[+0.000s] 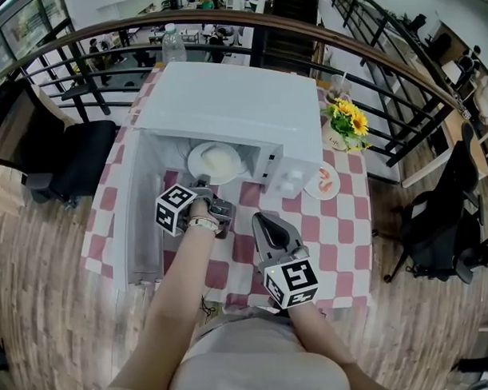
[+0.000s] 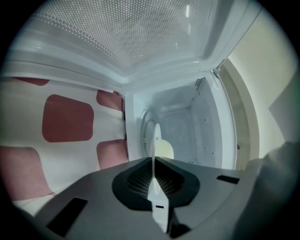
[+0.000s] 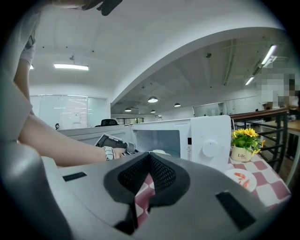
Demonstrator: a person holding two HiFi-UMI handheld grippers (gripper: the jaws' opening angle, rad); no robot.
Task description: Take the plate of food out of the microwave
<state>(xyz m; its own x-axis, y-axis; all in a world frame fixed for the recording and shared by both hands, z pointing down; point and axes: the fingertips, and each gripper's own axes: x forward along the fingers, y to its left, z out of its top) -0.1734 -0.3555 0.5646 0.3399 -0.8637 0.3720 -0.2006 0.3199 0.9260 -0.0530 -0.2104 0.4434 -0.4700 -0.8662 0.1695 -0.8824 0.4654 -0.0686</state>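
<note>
1. The left gripper (image 1: 205, 186) is clamped on the rim of the plate (image 1: 216, 161), which sits in the microwave's (image 1: 233, 99) open mouth, ready for pulling out.
2. The right gripper (image 1: 265, 223), closed and empty, hangs over the desk (image 1: 341, 227), probably as a spare.

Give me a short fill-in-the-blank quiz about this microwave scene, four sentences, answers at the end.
1. The left gripper grips the plate by its ____.
2. The door of the microwave stands ____.
3. The flowers beside the microwave are ____.
4. The right gripper, its jaws together, holds ____.
Missing words: rim; open; yellow; nothing.
</note>
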